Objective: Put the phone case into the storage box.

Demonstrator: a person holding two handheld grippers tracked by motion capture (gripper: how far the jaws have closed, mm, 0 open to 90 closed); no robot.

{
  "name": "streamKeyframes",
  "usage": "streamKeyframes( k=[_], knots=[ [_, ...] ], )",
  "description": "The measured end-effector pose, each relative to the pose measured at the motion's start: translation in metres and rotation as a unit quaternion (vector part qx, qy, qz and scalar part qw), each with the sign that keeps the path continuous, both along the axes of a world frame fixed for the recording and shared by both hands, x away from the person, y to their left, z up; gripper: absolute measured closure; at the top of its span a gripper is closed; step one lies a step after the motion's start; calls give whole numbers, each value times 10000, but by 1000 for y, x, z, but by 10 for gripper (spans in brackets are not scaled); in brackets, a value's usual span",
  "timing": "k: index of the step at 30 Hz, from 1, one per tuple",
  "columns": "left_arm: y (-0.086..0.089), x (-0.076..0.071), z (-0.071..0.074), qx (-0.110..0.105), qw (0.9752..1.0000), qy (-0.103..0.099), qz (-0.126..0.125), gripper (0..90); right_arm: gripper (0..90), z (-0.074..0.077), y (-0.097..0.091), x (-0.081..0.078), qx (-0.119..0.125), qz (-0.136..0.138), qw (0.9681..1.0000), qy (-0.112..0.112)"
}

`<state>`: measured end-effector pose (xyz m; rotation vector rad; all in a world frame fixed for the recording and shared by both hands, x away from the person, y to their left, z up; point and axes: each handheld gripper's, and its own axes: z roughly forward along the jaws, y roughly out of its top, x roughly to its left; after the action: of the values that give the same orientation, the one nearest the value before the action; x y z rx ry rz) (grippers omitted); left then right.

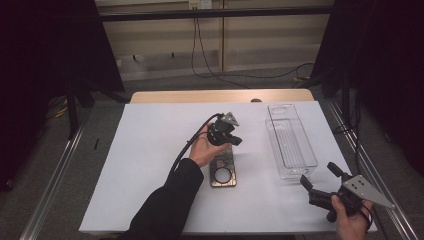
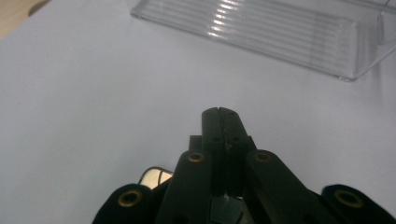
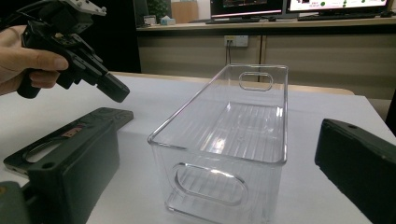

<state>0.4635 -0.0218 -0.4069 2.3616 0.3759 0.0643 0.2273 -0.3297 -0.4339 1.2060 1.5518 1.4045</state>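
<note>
A hand holds my left gripper (image 1: 238,141) above the middle of the table, its jaws pointing right and shut with nothing between them; in the left gripper view the left gripper (image 2: 220,113) has its jaws pressed together over bare white paper. Just below it a flat dark plate (image 1: 223,171) with a round hole lies on the table, and the plate (image 3: 100,117) also lies left of the bin. A clear plastic bin (image 1: 291,141) stands empty at the right. My right gripper (image 1: 319,175) is held at the front right, open and aimed at the bin's near end (image 3: 217,140).
A white sheet (image 1: 150,165) covers the table, with a wooden edge (image 1: 220,96) at the back. Metal rails (image 1: 55,175) run along both sides. A cable (image 1: 192,140) trails from the left gripper. The bin (image 2: 289,32) lies ahead of the left gripper.
</note>
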Motion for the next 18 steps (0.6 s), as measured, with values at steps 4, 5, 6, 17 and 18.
streamKeyframes(
  k=[4,5,6,17,18],
  knots=[
    [-7,0,-3,246,9997,15,-32,900,0,0,0,0,-2,3,10000,3],
    [-8,0,-4,293,9996,14,-43,900,0,0,0,0,10,-4,10000,3],
    [-9,1,-5,312,9995,24,-40,900,0,0,0,0,9,-5,10000,2],
    [-15,12,-14,766,9970,28,41,900,0,0,0,0,13,-1,10000,9],
    [-15,13,-16,745,9972,69,66,900,0,0,0,0,17,3,10000,7]
  ],
)
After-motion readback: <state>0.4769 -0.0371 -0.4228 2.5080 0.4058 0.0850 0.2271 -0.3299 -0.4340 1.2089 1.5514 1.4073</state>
